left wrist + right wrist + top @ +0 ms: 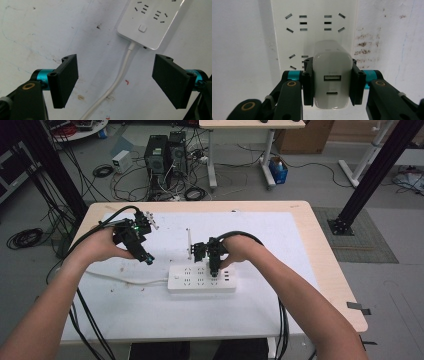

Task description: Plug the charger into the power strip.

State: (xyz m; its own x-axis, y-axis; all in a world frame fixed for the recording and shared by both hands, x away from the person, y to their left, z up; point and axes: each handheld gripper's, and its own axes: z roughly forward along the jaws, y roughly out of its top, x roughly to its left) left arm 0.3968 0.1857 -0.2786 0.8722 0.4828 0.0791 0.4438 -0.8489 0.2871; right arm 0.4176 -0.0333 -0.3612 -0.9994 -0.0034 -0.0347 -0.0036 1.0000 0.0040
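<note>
A white power strip (202,278) lies on the white mat at the table's middle, and its white cord (125,280) runs off to the left. My right gripper (214,268) points down over the strip's right part, shut on a white USB charger (332,80) that stands on the strip (314,25) among its sockets. The charger's two ports face the camera in the right gripper view. My left gripper (146,258) hovers open left of the strip, with nothing between its jaws. Beneath it I see the strip's switch end (147,25) and the cord (117,82).
A thin white upright piece (189,242) stands on the mat just behind the strip. The mat (165,310) is stained in spots. Black cables trail from both grippers over the table's near edge. Computers and cable coils sit on the floor beyond the table.
</note>
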